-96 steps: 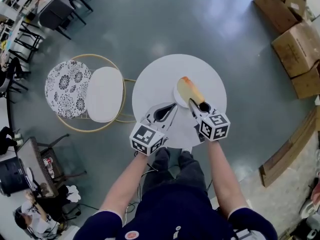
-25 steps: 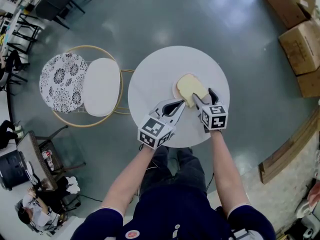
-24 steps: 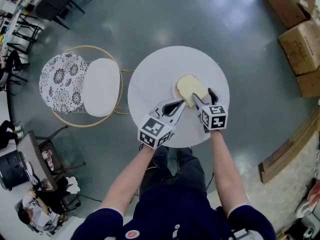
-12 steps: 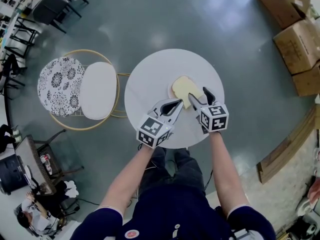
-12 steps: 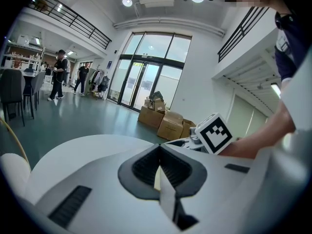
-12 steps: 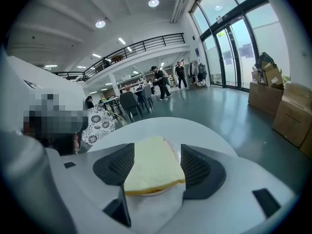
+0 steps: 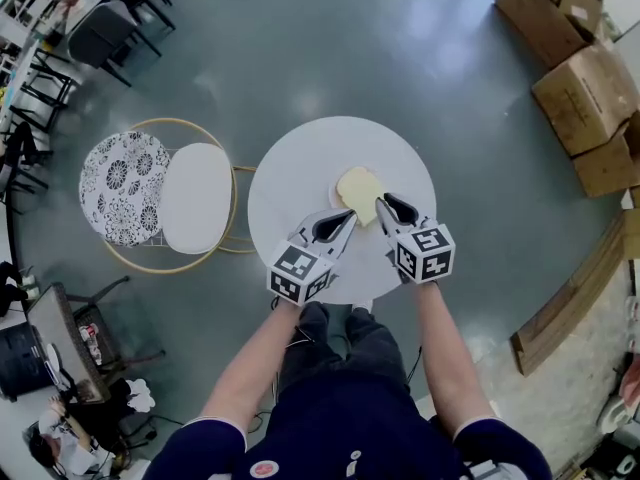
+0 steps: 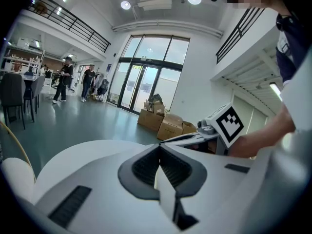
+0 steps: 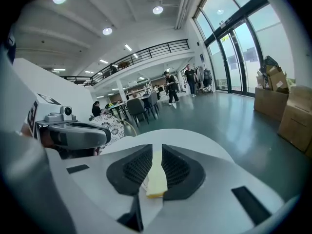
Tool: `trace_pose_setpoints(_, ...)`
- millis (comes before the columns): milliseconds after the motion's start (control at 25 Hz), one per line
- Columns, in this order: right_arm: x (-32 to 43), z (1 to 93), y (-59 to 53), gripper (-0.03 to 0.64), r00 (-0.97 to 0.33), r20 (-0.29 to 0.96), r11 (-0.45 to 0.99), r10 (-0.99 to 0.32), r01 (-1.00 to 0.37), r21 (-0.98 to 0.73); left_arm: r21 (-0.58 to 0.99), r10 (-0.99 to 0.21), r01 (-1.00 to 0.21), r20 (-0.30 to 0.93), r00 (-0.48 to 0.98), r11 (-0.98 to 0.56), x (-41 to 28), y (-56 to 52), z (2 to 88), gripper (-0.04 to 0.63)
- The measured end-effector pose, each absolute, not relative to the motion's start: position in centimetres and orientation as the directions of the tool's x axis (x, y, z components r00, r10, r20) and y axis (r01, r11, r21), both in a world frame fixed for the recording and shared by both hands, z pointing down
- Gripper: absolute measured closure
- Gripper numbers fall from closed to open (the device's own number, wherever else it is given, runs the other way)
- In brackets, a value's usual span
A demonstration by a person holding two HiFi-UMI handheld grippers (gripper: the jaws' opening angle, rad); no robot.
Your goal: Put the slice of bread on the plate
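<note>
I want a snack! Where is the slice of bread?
In the head view, the slice of bread lies on the plate near the middle of the round white table, right of the chair.

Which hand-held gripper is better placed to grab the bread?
Right. The bread shows through the right hand-held gripper's narrow jaw gap; those jaws just closed further, pinching nothing. The left hand-held gripper is shut, no bread ahead.
</note>
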State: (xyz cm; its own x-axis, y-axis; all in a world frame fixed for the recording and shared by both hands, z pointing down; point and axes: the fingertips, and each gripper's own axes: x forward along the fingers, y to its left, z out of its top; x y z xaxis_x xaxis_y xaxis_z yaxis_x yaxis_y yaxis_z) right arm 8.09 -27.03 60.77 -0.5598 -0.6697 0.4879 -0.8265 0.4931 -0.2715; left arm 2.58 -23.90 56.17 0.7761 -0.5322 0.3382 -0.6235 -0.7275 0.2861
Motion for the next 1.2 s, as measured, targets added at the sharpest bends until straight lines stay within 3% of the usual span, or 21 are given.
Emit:
trace_pose_setpoints(80, 8.0, 59.4, -26.5, 0.61, -0.57, 0.474, 0.498, -0.672, -0.821, -0.281, 0.281, -0.538, -0.621, 0.322, 0.779, -0.732, 2.6, -23.7, 54.9, 0.591)
trace_pose_setpoints(1200, 5.5, 39.0, -20.8, 0.611, -0.665, 0.137, 0.636, -0.734, -0.744, -0.204, 0.176, -0.552, -0.571, 0.149, 0.82, -0.802, 2.4, -20.7, 38.9, 0.591)
